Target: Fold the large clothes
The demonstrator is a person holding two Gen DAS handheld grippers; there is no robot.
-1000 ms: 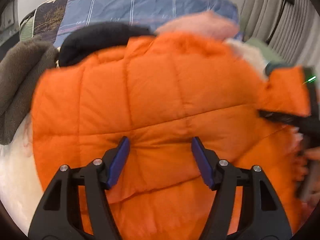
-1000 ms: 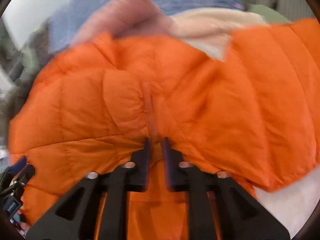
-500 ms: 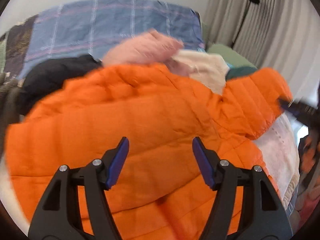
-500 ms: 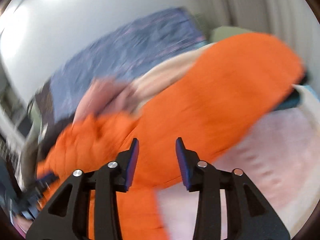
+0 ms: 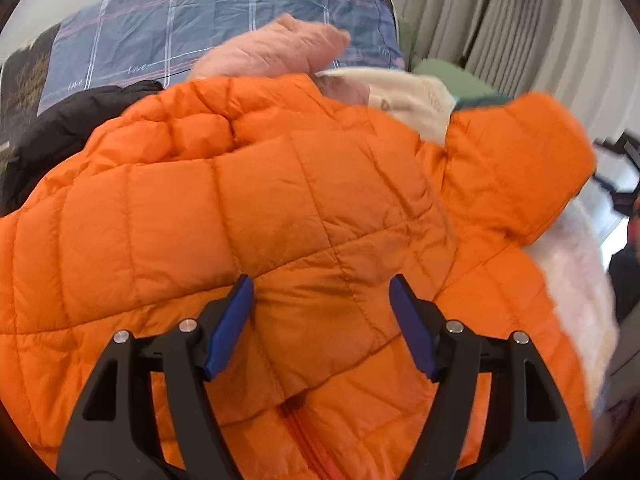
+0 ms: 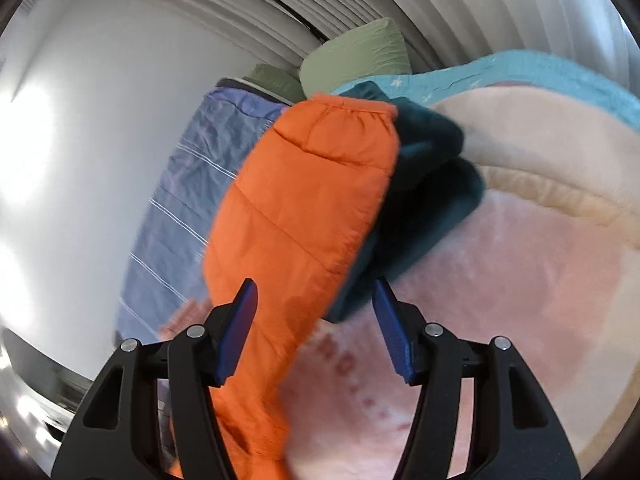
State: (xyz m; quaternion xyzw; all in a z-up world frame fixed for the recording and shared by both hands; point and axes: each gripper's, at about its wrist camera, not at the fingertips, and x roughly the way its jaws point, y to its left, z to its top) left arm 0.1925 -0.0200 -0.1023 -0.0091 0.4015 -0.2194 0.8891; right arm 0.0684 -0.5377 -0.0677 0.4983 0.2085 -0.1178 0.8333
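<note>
An orange quilted puffer jacket (image 5: 280, 208) lies spread over a pile of clothes and fills the left wrist view, its zipper (image 5: 308, 440) running toward the camera. My left gripper (image 5: 322, 312) is open just above the jacket's body, holding nothing. One orange sleeve (image 6: 308, 200) stretches away in the right wrist view. My right gripper (image 6: 314, 312) is open over the near part of that sleeve, holding nothing. The right gripper also shows blurred at the right edge of the left wrist view (image 5: 620, 184).
A pink garment (image 5: 276, 52), a cream one (image 5: 408, 96) and a black one (image 5: 60, 128) lie behind the jacket. A dark teal garment (image 6: 424, 200) lies beside the sleeve on a pink blanket (image 6: 500, 300). A blue plaid cover (image 5: 200, 28), green pillows (image 6: 356, 60) and curtains stand behind.
My right gripper let go of the jacket, opened wide and swung right to the sleeve. My left gripper stayed open and drew back a little over the jacket.
</note>
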